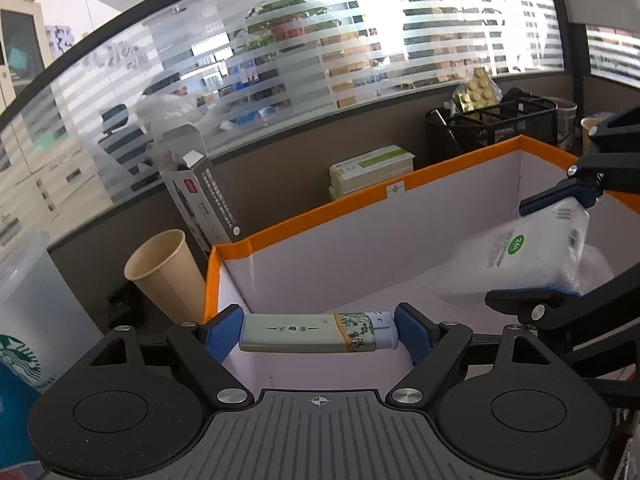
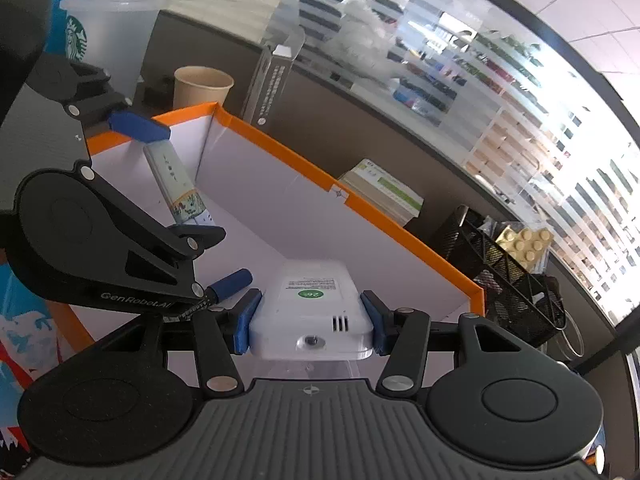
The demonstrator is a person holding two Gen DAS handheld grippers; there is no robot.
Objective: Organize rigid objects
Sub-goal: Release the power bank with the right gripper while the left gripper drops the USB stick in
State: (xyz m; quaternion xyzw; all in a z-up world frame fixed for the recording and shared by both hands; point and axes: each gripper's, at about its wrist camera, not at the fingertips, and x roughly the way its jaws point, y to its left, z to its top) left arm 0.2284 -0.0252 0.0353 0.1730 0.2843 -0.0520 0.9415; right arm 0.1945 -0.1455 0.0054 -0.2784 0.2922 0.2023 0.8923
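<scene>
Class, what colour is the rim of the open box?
Orange; the box rim shows best in the left wrist view, above white inner walls.

The lighter [image 1: 318, 333] looks like smooth, faintly glossy plastic with a printed paper-like band. The white device [image 2: 312, 312] has a glossy plastic shell. The box [image 1: 360, 240] is matt white card inside — orange along its rim. Both grippers' fingers [image 1: 221, 334] carry matt blue ribbed pads on black plastic arms with shiny metal rivets. The paper cup [image 1: 164, 268] is dull tan; the organizer [image 2: 516, 280] is black wire mesh.
</scene>
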